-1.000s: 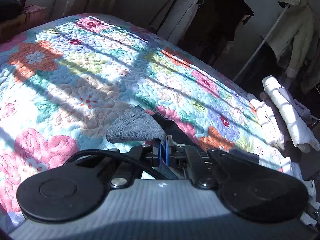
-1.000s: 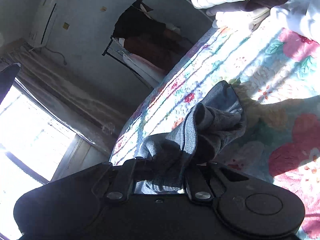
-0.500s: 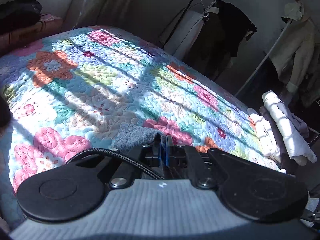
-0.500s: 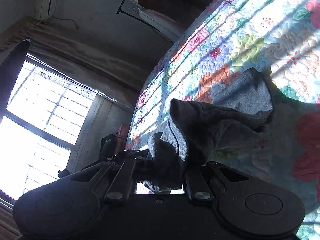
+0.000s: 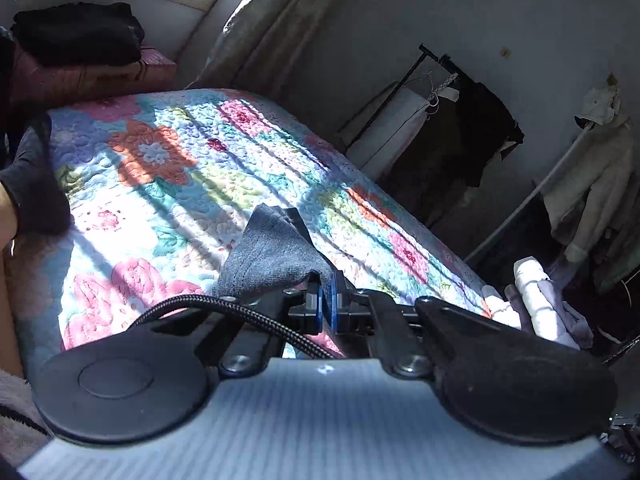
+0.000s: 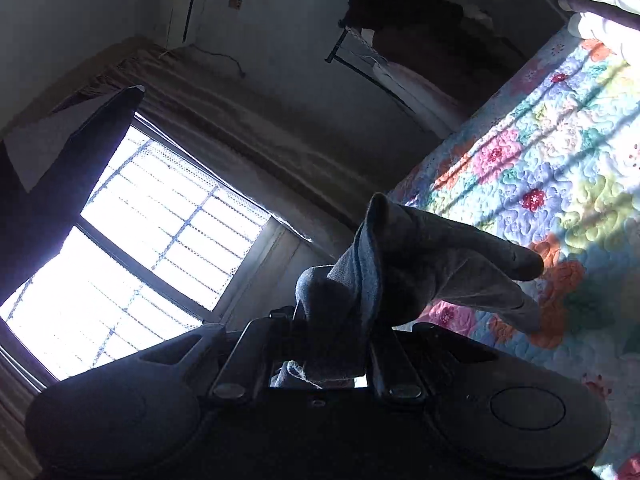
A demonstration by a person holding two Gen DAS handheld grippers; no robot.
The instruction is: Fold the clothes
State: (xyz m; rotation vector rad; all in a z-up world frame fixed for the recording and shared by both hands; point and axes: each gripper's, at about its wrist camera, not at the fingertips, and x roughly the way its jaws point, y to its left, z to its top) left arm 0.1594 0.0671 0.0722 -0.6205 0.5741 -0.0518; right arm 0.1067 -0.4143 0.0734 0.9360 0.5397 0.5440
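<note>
A grey knit garment is pinched in my left gripper, whose blue pads are closed on a corner of it above the floral quilt. In the right wrist view my right gripper is shut on another bunched part of the grey garment, which sticks up and droops right, held off the quilt. Whether both grippers hold the same piece cannot be told.
Folded white clothes lie at the bed's far right edge. A clothes rack with hanging garments stands behind the bed. A dark pile sits on a pink box at the bed's left. A bright window is at left.
Both grippers have risen and tilted up, lifting the grey garment off the quilt. The right view has swung from the bed toward the window and wall.
</note>
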